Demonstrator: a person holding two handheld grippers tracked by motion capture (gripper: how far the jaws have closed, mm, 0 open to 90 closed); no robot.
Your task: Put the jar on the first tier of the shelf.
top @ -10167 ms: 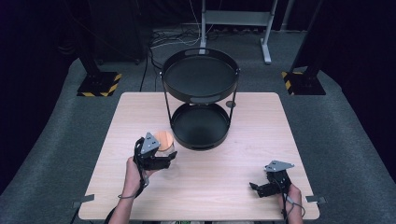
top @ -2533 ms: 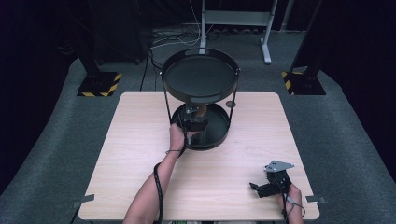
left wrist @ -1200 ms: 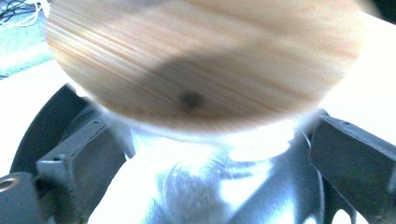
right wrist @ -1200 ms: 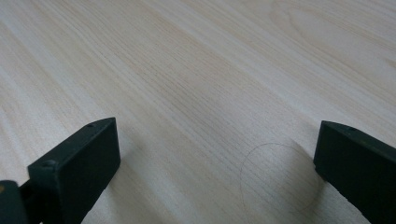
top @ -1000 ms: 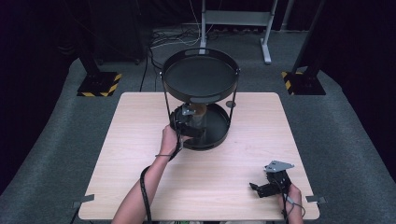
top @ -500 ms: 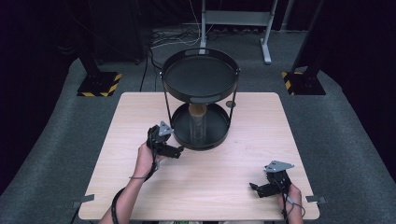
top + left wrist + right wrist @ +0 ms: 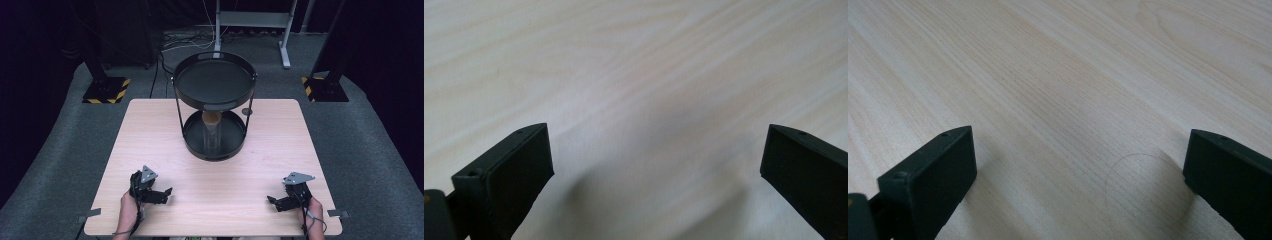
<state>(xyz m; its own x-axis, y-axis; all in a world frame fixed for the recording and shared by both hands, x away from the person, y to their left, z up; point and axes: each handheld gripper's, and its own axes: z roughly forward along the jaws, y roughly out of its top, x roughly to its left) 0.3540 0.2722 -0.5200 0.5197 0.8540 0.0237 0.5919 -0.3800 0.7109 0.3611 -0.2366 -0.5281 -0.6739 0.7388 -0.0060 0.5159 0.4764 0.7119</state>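
The left tongs (image 7: pixel 162 194) have drawn back from the black two-tier round metal stand (image 7: pixel 215 107) to the near left part of the pale wooden table (image 7: pixel 150 130), and the tall clear glass tumbler with the orange-brown top (image 7: pixel 212 131) that they carried now stands upright by itself on the stand's lower tray, under the upper tray and between the thin uprights. From the left gripper view the jaws stand wide apart with bare wood grain between them, close above the table. The right tongs (image 7: pixel 274 201) sit at the near right part of the table, well apart from the stand, as they did before; in the right gripper view their jaws are spread wide too, gripping nothing, above a faint pencilled circle (image 7: pixel 1143 190) on the wood.
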